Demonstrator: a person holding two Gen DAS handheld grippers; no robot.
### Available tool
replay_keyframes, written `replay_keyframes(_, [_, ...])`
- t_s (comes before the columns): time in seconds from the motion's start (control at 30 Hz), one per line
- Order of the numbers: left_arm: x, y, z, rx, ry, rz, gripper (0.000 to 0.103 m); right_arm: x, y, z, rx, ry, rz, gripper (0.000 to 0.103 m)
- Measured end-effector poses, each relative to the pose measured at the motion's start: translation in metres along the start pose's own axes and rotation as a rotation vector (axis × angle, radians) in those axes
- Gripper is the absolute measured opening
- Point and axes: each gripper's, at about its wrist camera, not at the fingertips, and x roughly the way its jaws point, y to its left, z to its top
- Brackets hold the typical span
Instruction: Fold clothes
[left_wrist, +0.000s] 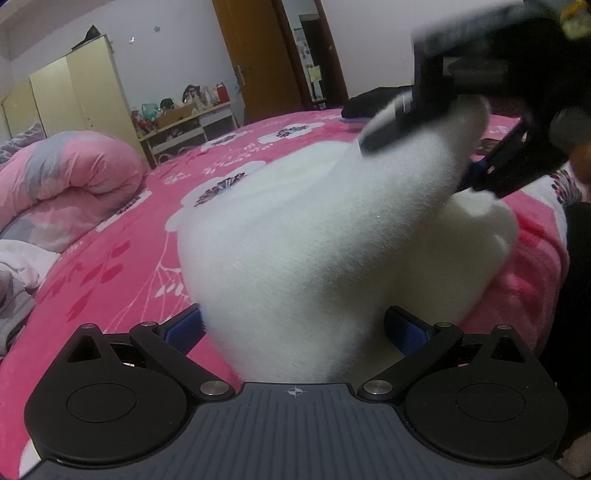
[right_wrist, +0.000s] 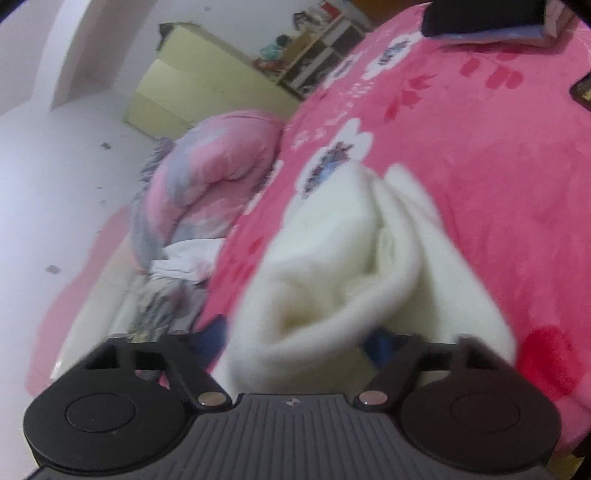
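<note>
Gripping a white fluffy garment (left_wrist: 295, 240), the left gripper (left_wrist: 295, 325) has its two blue-padded fingers (left_wrist: 408, 330) pressed into the cloth from both sides. The right gripper (left_wrist: 424, 158), seen blurred in the left wrist view, has the same garment between its fingers at the higher end; whether its pads press on the cloth I cannot tell. In the right wrist view the garment (right_wrist: 332, 266) fills the gap of the right gripper (right_wrist: 295, 336) and bunches into thick soft folds. The cloth looks plush, cream-white, with a fuzzy surface, and it is stretched between the two grippers above a pink bedcover (left_wrist: 110, 258) with white flowers. A rolled pink and grey quilt (left_wrist: 62, 181) lies farther away, near yellow cabinets (left_wrist: 70, 92).
</note>
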Motion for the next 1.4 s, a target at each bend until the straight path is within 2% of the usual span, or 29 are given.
replay_keyframes(0.07, [-0.001,-0.001,0.0,0.001,-0.001,0.004,0.102,0.003,-0.011,-0.001,0.034,-0.011,0.005,0.039])
replay_keyframes(0.17, [-0.007,-0.003,-0.001,0.009,-0.007,0.012,0.099,-0.007,-0.011,-0.005,0.017,-0.043,0.016,0.026])
replay_keyframes(0.3, [-0.013,0.0,-0.008,-0.032,0.015,0.033,0.096,-0.012,-0.024,-0.009,0.026,-0.055,0.017,0.024])
replay_keyframes(0.37, [-0.015,0.004,-0.011,-0.073,0.029,0.033,0.091,-0.01,-0.035,-0.01,0.086,-0.043,0.033,0.024])
replay_keyframes(0.43, [-0.017,0.007,-0.012,-0.115,0.039,0.023,0.086,-0.012,-0.032,-0.008,0.088,-0.048,0.044,0.024])
replay_keyframes(0.53, [-0.02,0.004,-0.012,-0.112,0.037,0.031,0.084,-0.019,-0.02,-0.004,0.054,-0.074,0.077,0.023])
replay_keyframes(0.6, [-0.022,0.001,-0.013,-0.097,0.03,0.043,0.084,-0.022,-0.016,-0.002,0.015,-0.089,0.069,0.023])
replay_keyframes(0.7, [-0.022,0.003,-0.016,-0.105,0.03,0.039,0.084,-0.02,-0.032,-0.005,0.036,-0.082,0.025,0.023])
replay_keyframes(0.8, [-0.023,0.005,-0.016,-0.119,0.029,0.036,0.084,-0.025,-0.032,-0.006,0.063,-0.094,0.045,0.023])
replay_keyframes(0.9, [-0.026,0.008,-0.016,-0.12,0.032,0.027,0.084,-0.03,-0.026,-0.004,0.029,-0.112,0.05,0.022])
replay_keyframes(1.03, [-0.045,0.02,-0.02,-0.121,0.044,-0.044,0.084,-0.02,-0.05,-0.01,0.032,-0.075,0.011,0.022])
replay_keyframes(1.2, [-0.078,0.053,-0.013,-0.23,-0.017,-0.128,0.085,-0.021,-0.056,-0.014,-0.001,-0.081,0.026,0.023])
replay_keyframes(1.3, [-0.074,0.056,0.005,-0.269,-0.077,-0.124,0.085,-0.021,-0.057,-0.018,-0.019,-0.092,0.033,0.023])
replay_keyframes(1.4, [-0.051,0.046,0.025,-0.229,-0.12,-0.082,0.085,-0.022,-0.061,-0.02,-0.023,-0.099,0.046,0.023])
